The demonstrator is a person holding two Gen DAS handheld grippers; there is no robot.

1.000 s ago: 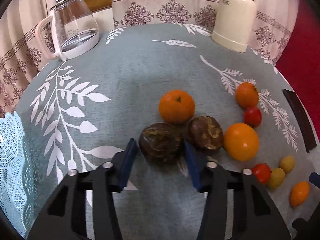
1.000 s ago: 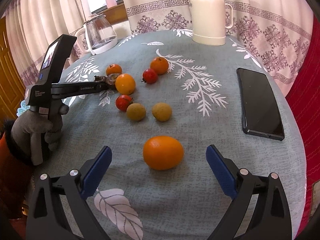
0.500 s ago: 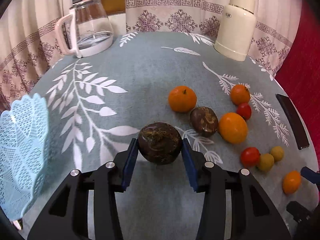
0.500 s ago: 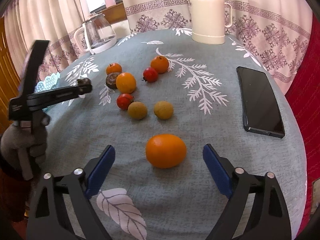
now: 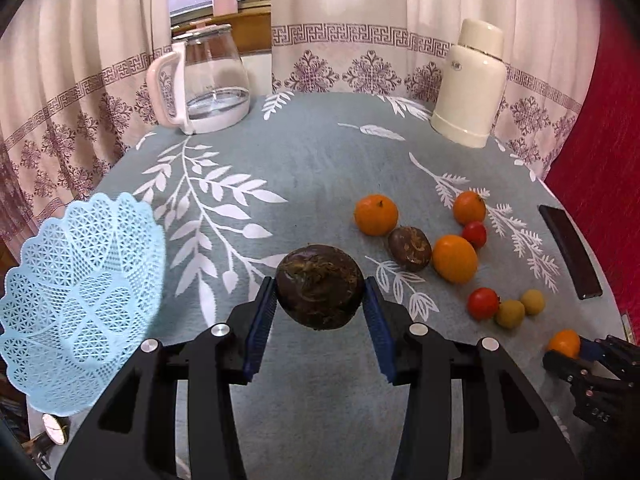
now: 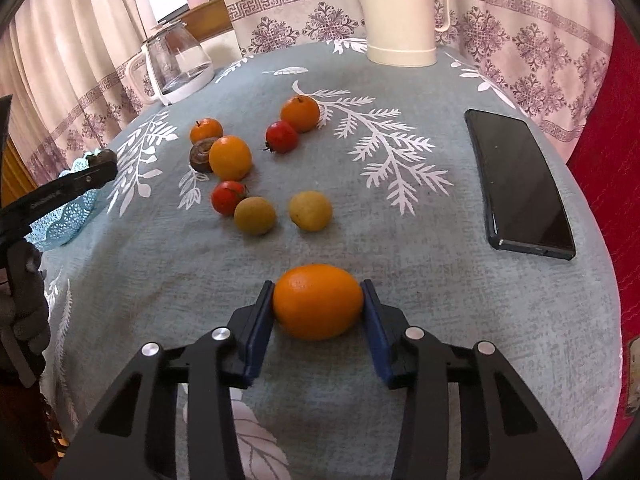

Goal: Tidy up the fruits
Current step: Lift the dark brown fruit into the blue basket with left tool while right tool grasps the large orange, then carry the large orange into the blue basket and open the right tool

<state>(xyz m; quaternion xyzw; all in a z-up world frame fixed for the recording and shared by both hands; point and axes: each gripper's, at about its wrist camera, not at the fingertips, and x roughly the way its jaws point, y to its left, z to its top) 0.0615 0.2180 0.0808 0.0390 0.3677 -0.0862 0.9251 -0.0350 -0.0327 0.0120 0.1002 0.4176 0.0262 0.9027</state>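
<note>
My left gripper (image 5: 320,304) is shut on a dark brown wrinkled fruit (image 5: 320,286) and holds it above the cloth. To its left stands a light blue lattice basket (image 5: 80,304). A second brown fruit (image 5: 410,249) lies on the cloth among several oranges, two red tomatoes and two yellow-green fruits. In the right wrist view my right gripper (image 6: 318,316) has its blue pads pressed against both sides of an oval orange (image 6: 318,300) that rests on the cloth. The left gripper (image 6: 96,160) with its brown fruit shows there above the basket (image 6: 64,216).
A glass kettle (image 5: 208,80) and a cream thermos (image 5: 470,84) stand at the table's far side. A black phone (image 6: 518,184) lies on the right. Curtains hang behind, and something red shows at the right edge. A gloved hand (image 6: 24,300) holds the left tool.
The left gripper closed on the brown fruit, lifted it and carried it left toward the basket. The right gripper moved forward and closed from wide open onto the oval orange.
</note>
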